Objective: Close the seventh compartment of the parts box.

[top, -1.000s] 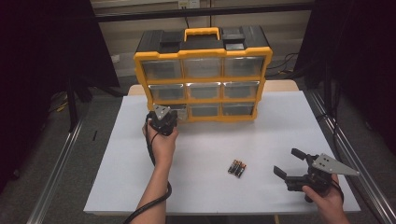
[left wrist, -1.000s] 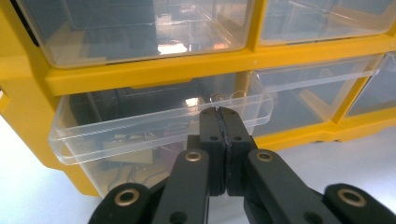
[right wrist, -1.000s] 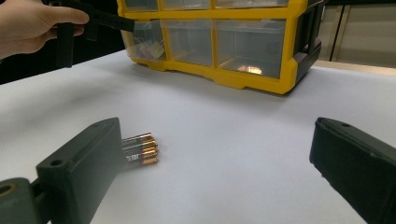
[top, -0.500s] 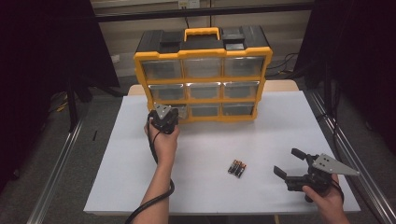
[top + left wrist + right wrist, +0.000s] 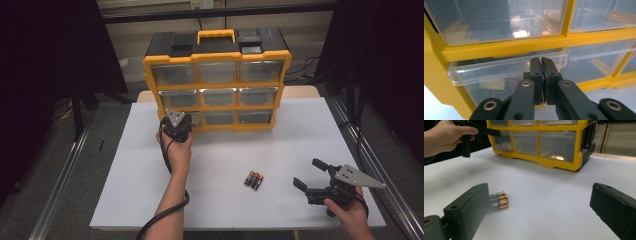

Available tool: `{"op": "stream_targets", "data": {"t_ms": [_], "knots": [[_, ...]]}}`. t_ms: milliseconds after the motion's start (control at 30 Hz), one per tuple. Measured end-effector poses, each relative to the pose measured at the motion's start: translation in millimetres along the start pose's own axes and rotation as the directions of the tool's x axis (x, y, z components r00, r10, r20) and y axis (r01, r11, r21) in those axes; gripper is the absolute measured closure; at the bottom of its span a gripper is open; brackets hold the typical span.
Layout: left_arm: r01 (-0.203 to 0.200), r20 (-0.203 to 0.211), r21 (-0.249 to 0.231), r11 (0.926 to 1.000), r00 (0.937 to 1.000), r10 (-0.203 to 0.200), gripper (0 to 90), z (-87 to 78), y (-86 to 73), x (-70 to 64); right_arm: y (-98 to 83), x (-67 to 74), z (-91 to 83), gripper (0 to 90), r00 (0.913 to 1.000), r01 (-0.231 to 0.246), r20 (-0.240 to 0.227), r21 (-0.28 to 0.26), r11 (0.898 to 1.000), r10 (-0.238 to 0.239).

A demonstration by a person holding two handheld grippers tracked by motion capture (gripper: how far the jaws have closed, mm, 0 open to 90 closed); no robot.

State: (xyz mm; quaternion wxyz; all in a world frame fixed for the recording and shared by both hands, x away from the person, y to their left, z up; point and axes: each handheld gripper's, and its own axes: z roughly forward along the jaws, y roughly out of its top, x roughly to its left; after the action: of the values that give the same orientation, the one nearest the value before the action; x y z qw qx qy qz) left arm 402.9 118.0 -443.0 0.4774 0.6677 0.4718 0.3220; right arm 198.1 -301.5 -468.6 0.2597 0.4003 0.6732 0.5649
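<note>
The left claw (image 5: 541,65) is sitting clenched on the clear lip of the bottom-left drawer (image 5: 506,67), at the lower middle of the left gripper view. Pinching that thin front edge is probably a way to draw the drawer out of the yellow organizer (image 5: 217,82), which is standing at the upper centre of the high view on the white worktop (image 5: 125,180). The right claw (image 5: 311,176) is resting released at the lower right, jaws spread wide and pointing toward the batteries (image 5: 254,180) lying low in the middle, likely waiting to collect them.
</note>
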Motion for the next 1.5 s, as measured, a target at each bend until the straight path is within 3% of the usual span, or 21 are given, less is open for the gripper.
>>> {"op": "stream_targets", "data": {"t_ms": [233,400,600,667,833,933,1067,1300,1500], "knots": [[0.037,-0.02,-0.03,0.9989,0.9991,-0.037,86.8,3.8,-2.7,-2.5,0.3,0.4,0.1,2.2,0.9999,-0.013,0.004,-0.005,1.0,0.013],[0.019,-0.026,-0.039,0.9991,0.9995,-0.02,85.6,5.8,-3.9,-3.3,0.3,-0.4,0.0,2.2,1.0,-0.002,0.0,-0.001,1.0,0.002],[0.028,-0.019,-0.058,0.9979,0.9994,-0.029,83.3,8.4,-5.4,-4.8,0.6,0.2,-0.1,2.2,0.9999,-0.015,0.003,-0.004,1.0,0.015],[0.009,-0.04,-0.04,0.9991,0.9992,-0.011,83.2,7.7,-5.4,-4.9,0.7,0.0,-0.4,2.2,0.9999,-0.016,0.005,-0.003,1.0,0.016],[0.03,-0.018,-0.072,0.997,0.9993,-0.032,79.9,8.8,-6.8,-6.7,0.9,-0.9,-1.2,2.2,1.0,-0.006,-0.002,-0.006,1.0,0.006],[0.039,-0.012,-0.074,0.9965,0.9991,-0.04,72.7,7.6,-6.8,-9.0,1.4,-1.0,-2.3,2.2,1.0,-0.008,0.001,-0.006,1.0,0.008],[0.019,-0.006,-0.081,0.9966,0.9998,-0.019,65.8,3.9,-7.7,-12.8,2.3,0.6,-2.0,2.2,0.9998,-0.015,0.011,-0.013,1.0,0.015],[0.044,0.007,-0.103,0.9937,0.999,-0.043,51.0,-1.3,-11.3,-18.5,2.1,1.7,-1.1,2.2,1.0,-0.007,-0.002,-0.003,1.0,0.007],[0.058,0.014,-0.116,0.9916,0.9983,-0.057,28.9,-1.5,-12.7,-20.3,2.5,1.3,-2.0,2.2,0.9999,-0.016,0.005,-0.014,1.0,0.016]]}}
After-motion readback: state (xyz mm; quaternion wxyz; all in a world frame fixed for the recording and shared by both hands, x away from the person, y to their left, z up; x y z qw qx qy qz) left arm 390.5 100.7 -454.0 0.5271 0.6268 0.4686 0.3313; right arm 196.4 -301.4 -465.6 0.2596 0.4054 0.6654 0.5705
